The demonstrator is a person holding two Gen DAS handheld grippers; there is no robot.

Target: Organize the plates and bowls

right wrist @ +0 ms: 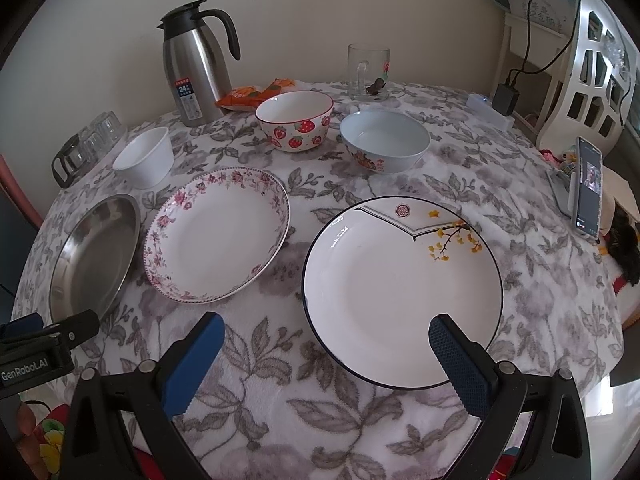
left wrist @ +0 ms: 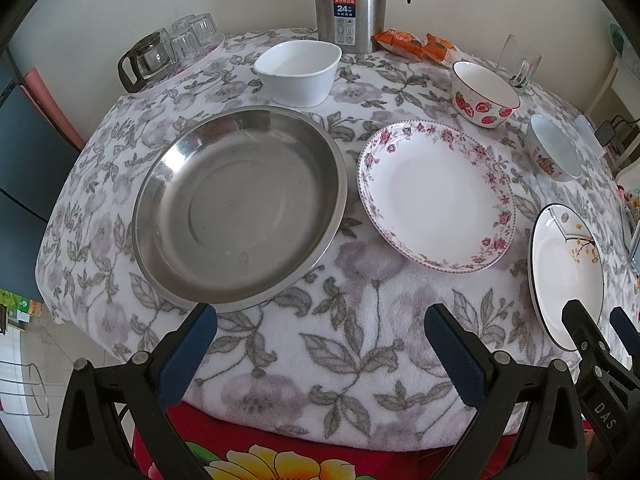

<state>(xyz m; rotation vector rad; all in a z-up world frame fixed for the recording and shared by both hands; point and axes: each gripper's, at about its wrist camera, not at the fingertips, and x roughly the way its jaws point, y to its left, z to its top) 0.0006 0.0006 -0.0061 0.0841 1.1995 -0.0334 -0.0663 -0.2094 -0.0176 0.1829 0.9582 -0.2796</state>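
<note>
Black-rimmed plate (right wrist: 400, 292) lies at the table's (right wrist: 280, 360) near edge, its rim under the right gripper's (right wrist: 326, 344) spread fingers; left gripper (left wrist: 320, 344) also gapes empty.

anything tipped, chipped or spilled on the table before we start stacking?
Mostly tidy: plates and bowls sit upright, apart, empty. One oddity: the glass pitcher lies on its side among upturned glasses at the far left edge. The glass mug has something dark at its bottom; I can't tell what. No visible spills or chips.

Both views are softly and evenly lit — shadows are faint. Dull glare is seen on the round stainless-steel pan (left wrist: 240, 208) and the black-rimmed white plate (right wrist: 402, 296). Edges are bent and vignetted by fisheye distortion.
</note>
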